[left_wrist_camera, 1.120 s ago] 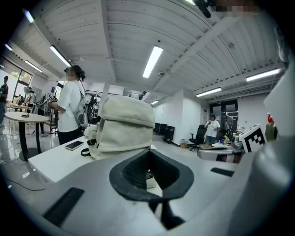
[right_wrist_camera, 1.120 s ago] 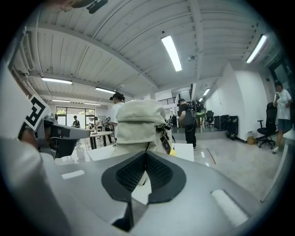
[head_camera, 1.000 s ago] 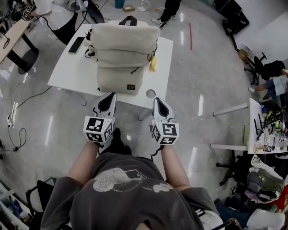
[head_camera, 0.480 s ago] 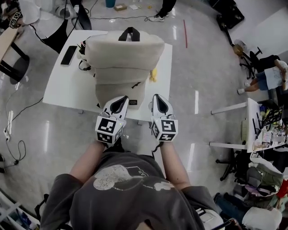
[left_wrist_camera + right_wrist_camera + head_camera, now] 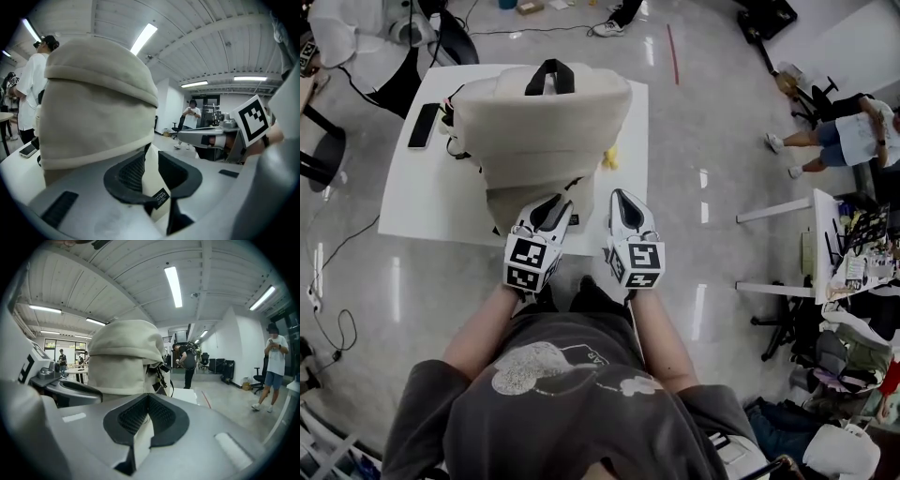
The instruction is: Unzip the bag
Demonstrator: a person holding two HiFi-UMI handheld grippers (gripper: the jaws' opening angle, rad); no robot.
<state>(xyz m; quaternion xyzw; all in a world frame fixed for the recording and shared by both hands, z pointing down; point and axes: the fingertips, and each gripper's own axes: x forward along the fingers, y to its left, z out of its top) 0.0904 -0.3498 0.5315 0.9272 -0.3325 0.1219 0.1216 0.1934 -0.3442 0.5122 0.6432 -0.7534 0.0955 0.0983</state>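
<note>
Beige fabric bag (image 5: 539, 122) upright on white table (image 5: 412, 192), just ahead of both tools. Left gripper (image 5: 554, 202): just opened, jaws apart, gripping nothing, bag label visible through gap. Right gripper (image 5: 619, 195): closed, empty.

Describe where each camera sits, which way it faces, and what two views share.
Head view: on the person's head, facing steeply down at the bag on the table; forearms, left hand-held gripper and right hand-held gripper show.
Left gripper view: on the left hand-held gripper, facing the bag; its jaws, just now opening, hold nothing.
Right gripper view: on the right hand-held gripper, facing the bag; jaws shut.
Both gripper views share the bag, close ahead.
</note>
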